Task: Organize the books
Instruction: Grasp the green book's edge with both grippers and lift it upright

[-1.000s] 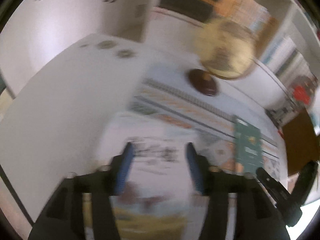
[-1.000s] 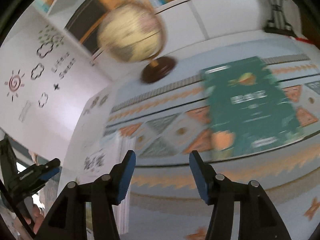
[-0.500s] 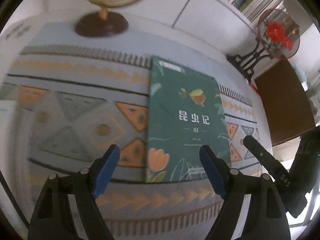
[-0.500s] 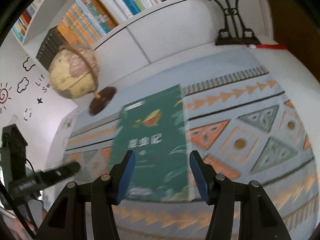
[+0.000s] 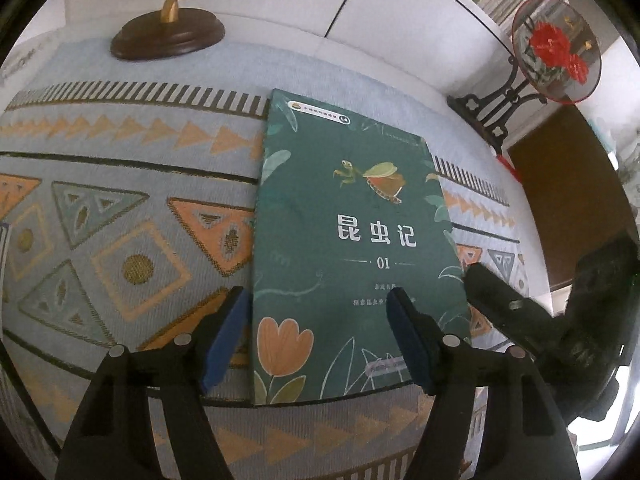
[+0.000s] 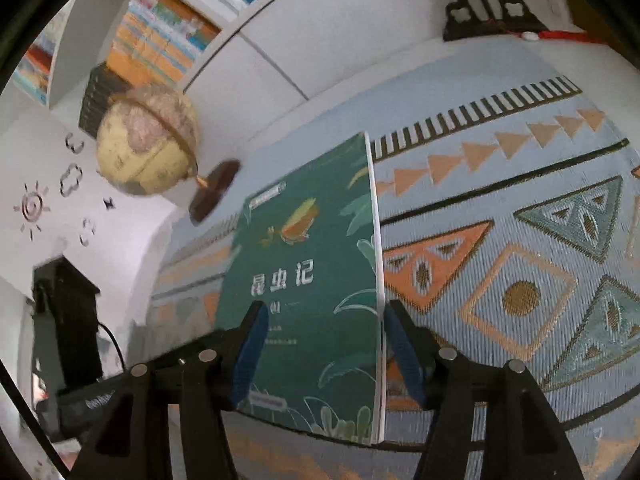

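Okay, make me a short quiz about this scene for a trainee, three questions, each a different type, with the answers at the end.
1. True or false: the green book lies flat, cover up, on the patterned cloth.
2. Multiple choice: what stands at the far left corner of the cloth in the left wrist view? A) a lamp B) a globe on a wooden base C) a vase
3. Fill in: the left gripper straddles the book's ____ long edge, while the right gripper straddles the opposite one.

Key
1. True.
2. B.
3. Left, the spine side. The left jaws are closing and the right are opening, with no pad pressing on the book yet.
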The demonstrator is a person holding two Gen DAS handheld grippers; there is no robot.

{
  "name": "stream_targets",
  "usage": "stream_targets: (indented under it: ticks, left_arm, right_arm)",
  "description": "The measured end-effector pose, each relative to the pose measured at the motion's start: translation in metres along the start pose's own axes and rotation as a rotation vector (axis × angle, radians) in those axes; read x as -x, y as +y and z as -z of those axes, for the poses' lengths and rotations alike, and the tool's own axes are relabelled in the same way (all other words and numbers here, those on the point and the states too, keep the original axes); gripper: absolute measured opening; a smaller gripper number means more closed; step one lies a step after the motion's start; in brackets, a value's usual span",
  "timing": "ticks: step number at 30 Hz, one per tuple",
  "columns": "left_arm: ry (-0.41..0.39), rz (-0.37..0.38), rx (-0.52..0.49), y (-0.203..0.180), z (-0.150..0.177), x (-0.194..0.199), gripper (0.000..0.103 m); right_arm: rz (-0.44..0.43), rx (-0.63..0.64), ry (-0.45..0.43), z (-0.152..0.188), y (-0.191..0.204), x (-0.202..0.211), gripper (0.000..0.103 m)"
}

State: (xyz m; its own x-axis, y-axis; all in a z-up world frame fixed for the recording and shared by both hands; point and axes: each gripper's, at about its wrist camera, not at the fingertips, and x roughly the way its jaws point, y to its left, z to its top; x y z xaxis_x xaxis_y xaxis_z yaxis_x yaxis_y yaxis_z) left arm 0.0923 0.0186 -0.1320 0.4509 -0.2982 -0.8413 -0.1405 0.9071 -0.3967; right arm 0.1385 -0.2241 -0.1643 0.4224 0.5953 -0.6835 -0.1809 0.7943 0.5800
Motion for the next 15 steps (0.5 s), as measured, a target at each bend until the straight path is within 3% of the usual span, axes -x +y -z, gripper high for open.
stream_targets:
  ticks: [2, 5, 7, 10, 11, 12, 15]
  left_arm:
    - [0.002, 0.000, 0.004, 0.000, -0.001, -0.001, 0.068]
    - [-0.005, -0.024, -0.013, -0.004, 0.001, -0.002, 0.068]
    - [-0.008, -0.031, -0.018, -0.007, 0.001, -0.004, 0.068]
    - [-0.003, -0.018, 0.005, -0.005, -0.001, -0.004, 0.068]
    - [0.002, 0.006, 0.030, -0.002, -0.003, -0.003, 0.068]
    - [0.002, 0.042, 0.064, 0.002, -0.004, -0.001, 0.068]
    - [-0.026, 0.259, 0.200, 0.023, -0.005, 0.011, 0.068]
  right_arm:
    - [-0.116, -0.074, -0.011, -0.002, -0.014, 0.008, 0.059]
    - [-0.313, -0.149, -0.042, -0.004, -0.028, 0.024, 0.043]
    - [-0.330, -0.117, -0.006, -0.003, -0.025, 0.023, 0.042]
    - [-0.338, -0.091, 0.119, 0.005, -0.020, 0.005, 0.024]
    - [-0.283, -0.078, 0.147, 0.011, -0.015, -0.002, 0.019]
    - [-0.224, -0.060, 0.136, 0.017, -0.013, -0.004, 0.011]
    - [-0.270, -0.235, 0.127, 0.023, -0.033, -0.009, 0.003]
